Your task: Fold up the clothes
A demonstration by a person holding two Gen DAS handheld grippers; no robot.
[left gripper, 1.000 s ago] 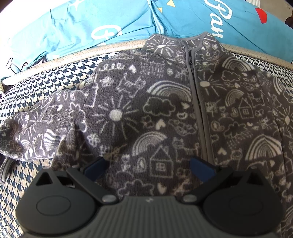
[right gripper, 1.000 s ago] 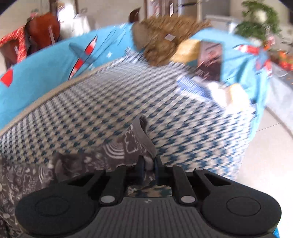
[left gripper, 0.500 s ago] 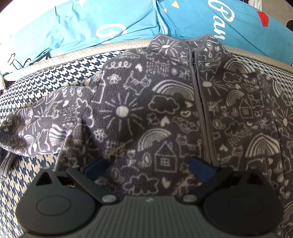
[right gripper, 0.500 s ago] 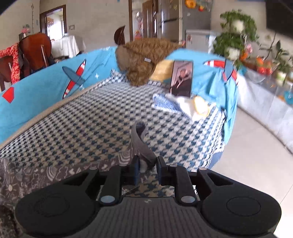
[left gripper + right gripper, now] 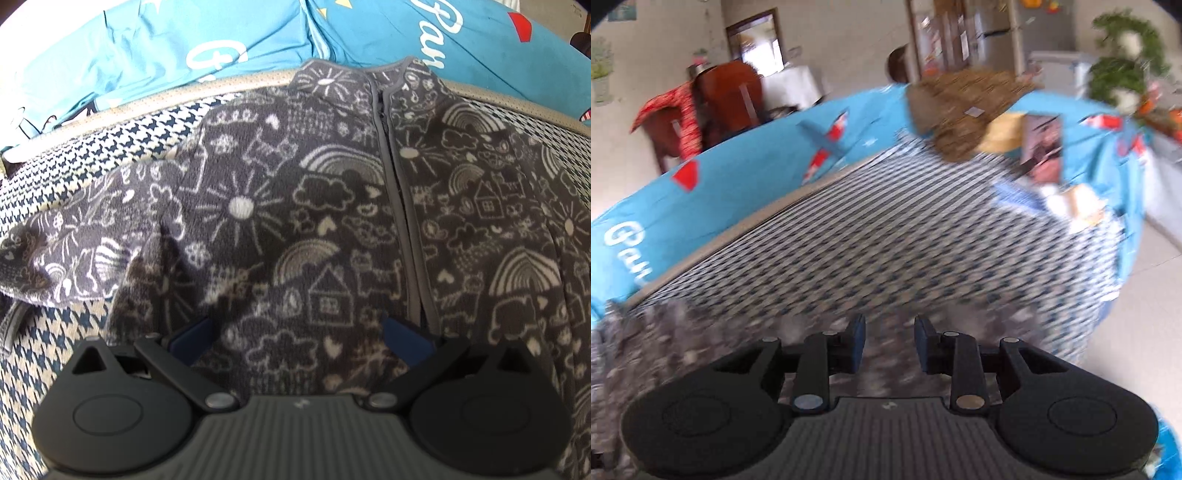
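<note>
Left wrist view: grey doodle-print fleece jacket [image 5: 332,206] lies spread, zipped, on the houndstooth sofa seat [image 5: 48,354]; soft, limp, best pinched at hem or cuff. Left gripper [image 5: 295,332] and right gripper [image 5: 889,341] jaws both spread, holding nothing.

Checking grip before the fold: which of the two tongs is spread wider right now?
The left tongs, spread wide over the grey printed jacket; the right tongs show only a narrow gap.

Both tongs [image 5: 297,334] [image 5: 889,345] share black linkage arms, blue pads, silver pivot screws, ribbed grey bodies.
</note>
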